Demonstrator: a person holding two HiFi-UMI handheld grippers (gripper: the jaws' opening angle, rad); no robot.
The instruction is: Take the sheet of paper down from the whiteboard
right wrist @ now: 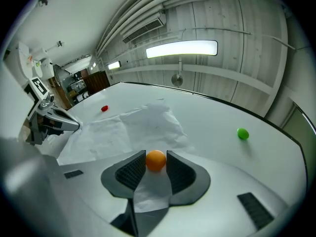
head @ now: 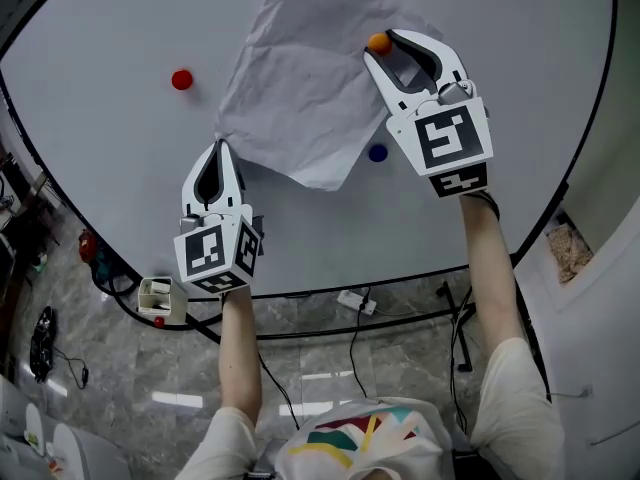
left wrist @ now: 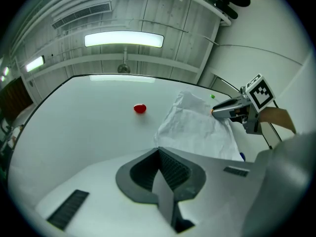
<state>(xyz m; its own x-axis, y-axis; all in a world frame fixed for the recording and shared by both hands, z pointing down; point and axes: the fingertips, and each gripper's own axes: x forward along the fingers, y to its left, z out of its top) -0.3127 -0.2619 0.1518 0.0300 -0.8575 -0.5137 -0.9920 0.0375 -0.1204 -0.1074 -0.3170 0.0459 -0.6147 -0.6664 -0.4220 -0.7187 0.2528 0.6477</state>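
Ok so everything's up on the whiteboard (head: 100,168), and I'll place it all relative to the sheet of paper (head: 300,88), which is still on the board, pretty crumpled and hanging at a slant.

Well off to the left of the paper there's a red magnet (head: 181,80) by itself on bare board.

At the paper's lower-left corner is the left gripper (head: 218,146), pointing up at the board with its jaws pressed tight together. The tips are right on that corner. I honestly can't tell if the corner is nipped between them or just touching.

Just off the paper's lower-right edge sits a blue magnet (head: 377,153), partly tucked behind the paper.

At the paper's upper-right edge is an orange magnet (head: 378,42), and the right gripper (head: 380,45) has it. The jaws stand wide but sit snug on both sides of the magnet, pinching it at the very tips. A bit of the paper shows underneath between the jaws.

Further right of the paper, well clear of it, there's a green magnet (right wrist: 242,133) on the board.
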